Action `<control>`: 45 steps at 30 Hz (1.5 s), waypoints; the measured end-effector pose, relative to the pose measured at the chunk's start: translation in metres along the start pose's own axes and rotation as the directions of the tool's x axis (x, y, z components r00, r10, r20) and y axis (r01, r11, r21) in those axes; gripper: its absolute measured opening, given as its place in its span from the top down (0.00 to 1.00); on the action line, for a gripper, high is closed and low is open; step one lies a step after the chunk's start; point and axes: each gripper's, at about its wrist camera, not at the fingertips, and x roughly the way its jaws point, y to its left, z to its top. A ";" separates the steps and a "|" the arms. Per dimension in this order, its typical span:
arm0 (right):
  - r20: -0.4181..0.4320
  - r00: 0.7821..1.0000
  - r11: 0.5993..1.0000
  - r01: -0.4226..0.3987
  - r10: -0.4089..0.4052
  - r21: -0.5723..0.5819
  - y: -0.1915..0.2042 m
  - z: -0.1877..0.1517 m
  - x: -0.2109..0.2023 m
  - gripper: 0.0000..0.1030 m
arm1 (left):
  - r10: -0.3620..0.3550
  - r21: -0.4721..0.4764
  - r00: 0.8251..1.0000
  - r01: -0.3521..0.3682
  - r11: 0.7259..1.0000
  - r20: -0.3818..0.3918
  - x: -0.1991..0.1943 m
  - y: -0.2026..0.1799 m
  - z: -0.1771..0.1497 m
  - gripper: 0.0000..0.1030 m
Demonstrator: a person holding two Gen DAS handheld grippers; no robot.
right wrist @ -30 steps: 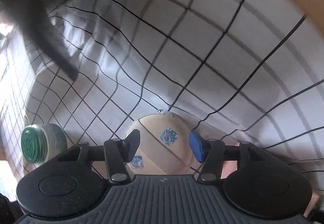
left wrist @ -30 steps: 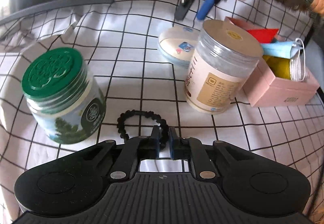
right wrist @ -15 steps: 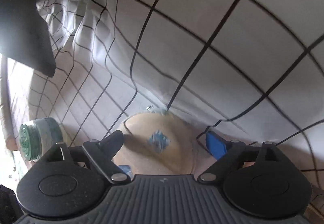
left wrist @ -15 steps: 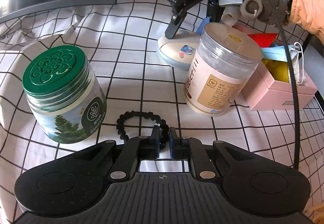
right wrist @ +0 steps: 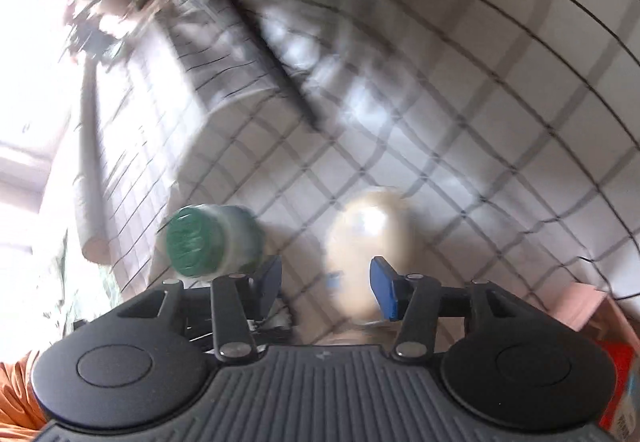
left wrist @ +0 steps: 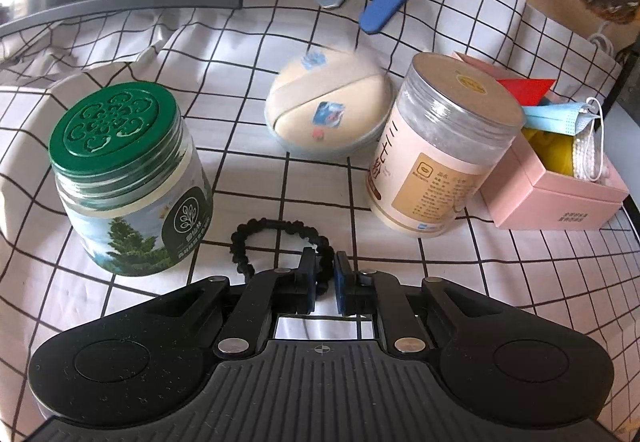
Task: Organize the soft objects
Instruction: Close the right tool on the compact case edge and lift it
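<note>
your black braided hair tie [left wrist: 280,242] lies on the grid-patterned cloth [left wrist: 248,178] over the table, at the near edge of the scene, and your left gripper [left wrist: 321,284] has its fingers clenched on the tie's right end. just left of the tie stands the green-lidded jar [left wrist: 128,182]; to its right, the tall beige-labelled canister [left wrist: 436,150]. between and beyond them sits the round cream puff [left wrist: 330,108], blurred and tilted up at its far side. your right gripper [left wrist: 360,2] hangs above the puff's far edge with its fingers released and spread, nothing between them. in your right wrist view the puff [right wrist: 370,242] shows blurred ahead of those spread fingers [right wrist: 382,290]. at the far right, the pink box [left wrist: 560,194] touches the canister and holds a blue face mask [left wrist: 560,116] with red and yellow items.
</note>
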 end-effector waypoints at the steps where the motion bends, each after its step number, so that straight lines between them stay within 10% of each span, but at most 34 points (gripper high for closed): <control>1: -0.015 0.999 0.999 0.043 -0.044 -0.020 0.010 0.001 0.006 0.52 | 0.000 0.003 1.000 0.000 1.000 -0.001 0.000 0.000 0.000 0.88; 14: -0.055 0.981 0.975 0.193 -0.188 0.109 -0.074 0.013 0.044 0.41 | 0.004 -0.005 1.000 -0.004 1.000 0.009 -0.006 0.000 -0.007 0.87; 15: -0.050 0.987 0.978 0.156 -0.150 0.139 -0.084 0.013 0.047 0.27 | 0.003 -0.005 1.000 -0.003 1.000 0.011 -0.006 0.000 -0.007 0.87; 24: -0.023 0.998 0.979 -0.046 0.051 0.198 -0.107 0.017 0.068 0.20 | -0.003 -0.011 1.000 0.004 1.000 0.013 -0.005 0.001 -0.007 0.87; 32: 0.007 0.995 0.987 -0.103 0.103 0.119 -0.067 0.012 0.043 0.55 | -0.002 -0.010 1.000 0.002 1.000 0.010 -0.005 0.000 -0.006 0.87; 45: -0.005 0.999 0.997 0.040 -0.039 0.061 0.011 0.022 0.052 0.48 | 0.008 -0.018 1.000 -0.008 1.000 0.007 -0.007 -0.002 -0.010 0.87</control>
